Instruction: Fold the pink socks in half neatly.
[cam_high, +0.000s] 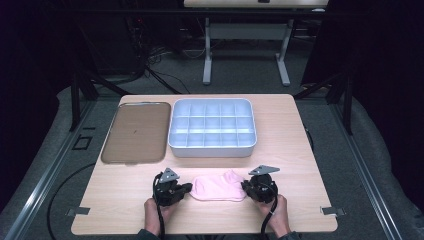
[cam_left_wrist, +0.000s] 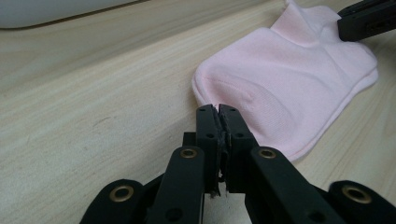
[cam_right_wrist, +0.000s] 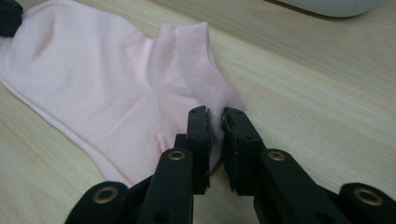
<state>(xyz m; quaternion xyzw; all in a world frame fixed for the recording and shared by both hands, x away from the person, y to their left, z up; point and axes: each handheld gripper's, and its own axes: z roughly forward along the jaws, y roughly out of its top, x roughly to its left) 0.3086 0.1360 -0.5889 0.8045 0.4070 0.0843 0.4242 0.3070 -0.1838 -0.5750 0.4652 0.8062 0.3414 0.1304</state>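
Item: pink sock (cam_high: 217, 187) lying flat on the desk (cam_high: 300, 165), near its front edge, between the two tools and in front of the compartment box (cam_high: 212, 127).
Long axis: runs left to right across the desk; toe end toward the left tool, cuff end toward the right tool, cuff turned up toward the box.
Left tool (cam_left_wrist: 218, 110): jaws closed tight on the toe edge of the sock; only a thin fold of fabric is caught.
Right tool (cam_right_wrist: 215, 116): jaws nearly together, pinching the cuff corner; a narrow gap shows with fabric in it.
Risk 1: either edge may slip out on lifting, since each bite is shallow.
Risk 2: pulling apart unevenly could stretch or twist the sock.
Other: brown tray (cam_high: 134, 131) left of the box, untouched.
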